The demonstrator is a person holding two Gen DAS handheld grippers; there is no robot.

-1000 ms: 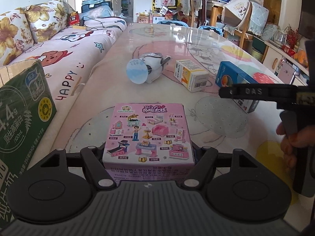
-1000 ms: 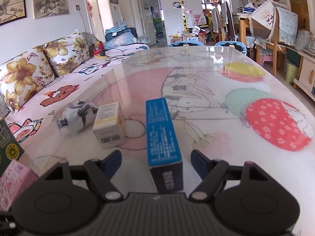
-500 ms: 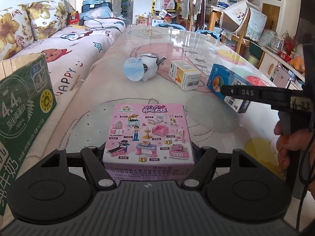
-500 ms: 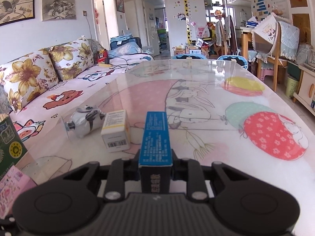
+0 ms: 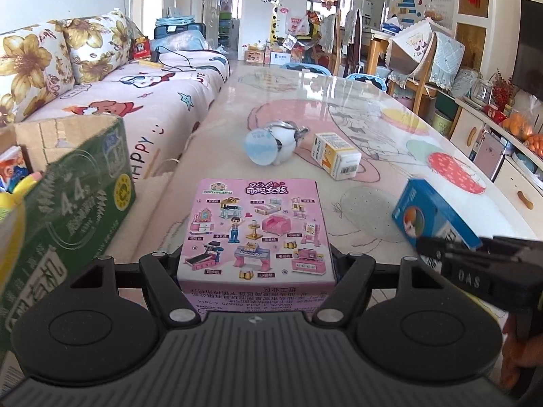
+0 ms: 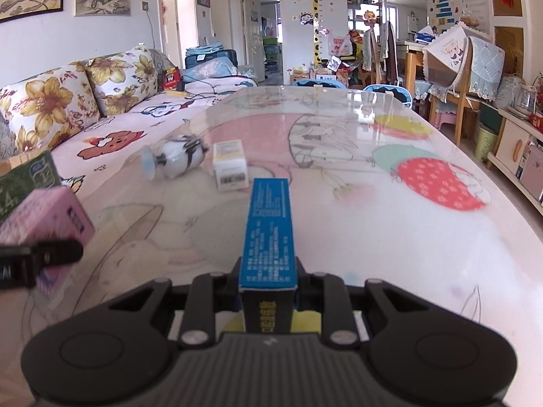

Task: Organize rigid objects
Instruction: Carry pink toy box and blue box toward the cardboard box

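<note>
1. I'm gripping the pink toy box [image 5: 257, 234] in my left gripper [image 5: 257, 264], its fingers pressing on the box's two sides, picture face up.
2. In the right wrist view that same pink toy box [image 6: 51, 217] is sitting at the far left, with a black finger of my left gripper [image 6: 40, 254] crossing in front of it.
3. My right gripper [image 6: 268, 285] is clamped tight on the narrow blue box [image 6: 269, 227], which is pointing straight ahead along the fingers, its long blue face up and its dark end toward the camera.
4. From the left wrist view the blue box [image 5: 431, 217] is showing at the right, tilted, with my right gripper [image 5: 475, 264] closing on it and my right hand [image 5: 519, 363] below.
5. The green carton [image 5: 68, 210] is standing open at the left, beside the table's [image 5: 390, 129] edge and just next to the pink toy box; something yellow is poking out of its top.
6. Further out on the table, the small white-and-yellow box [image 5: 336, 156] is lying on its side, with the round white toy [image 5: 271, 142] just beside it on the left; I cannot tell whether they are touching.
7. Both are well apart from the two boxes I'm holding.
8. The sofa [image 5: 112, 101] with flowered cushions is running along the left of the table.
</note>
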